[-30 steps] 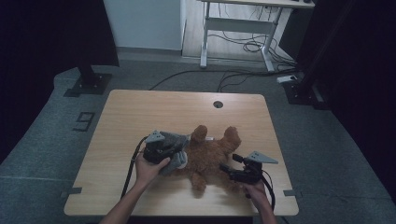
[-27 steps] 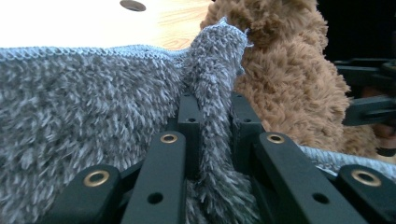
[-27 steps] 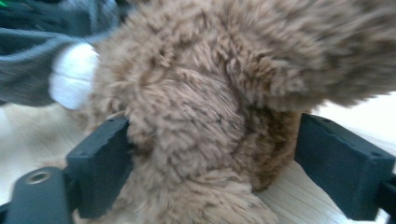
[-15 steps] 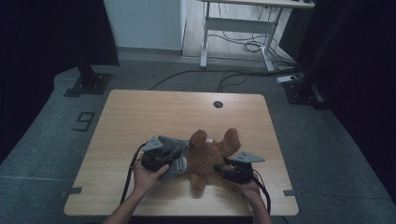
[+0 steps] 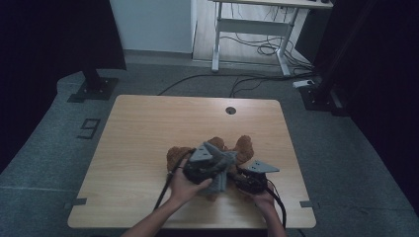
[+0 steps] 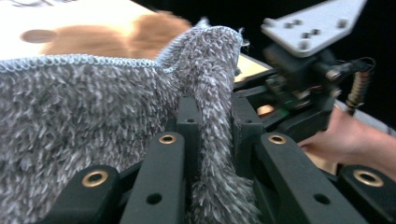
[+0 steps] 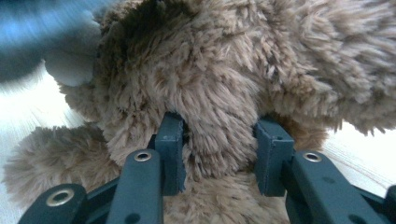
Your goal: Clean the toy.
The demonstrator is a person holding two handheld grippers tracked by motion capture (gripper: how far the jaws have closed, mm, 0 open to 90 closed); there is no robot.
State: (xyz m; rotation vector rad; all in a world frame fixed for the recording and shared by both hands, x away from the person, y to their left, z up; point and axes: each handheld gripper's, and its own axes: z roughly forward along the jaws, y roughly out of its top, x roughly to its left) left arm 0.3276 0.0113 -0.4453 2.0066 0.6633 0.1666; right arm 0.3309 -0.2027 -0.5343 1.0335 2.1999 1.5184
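Wooden table (image 5: 148,128) stands on grey floor (image 5: 44,148), desk (image 5: 247,24) behind.

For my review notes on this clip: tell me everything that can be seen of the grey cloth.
The grey cloth is a shaggy, fuzzy fabric with a looped, stitched edge along its top. It looks soft and limp. One fold of it is pinched between the jaws of the left gripper, with the rest spreading out to the side. In the high view the cloth hangs below that gripper, draped over the brown teddy bear near the table's front edge. The right gripper is closed on the bear's fur, not the cloth.
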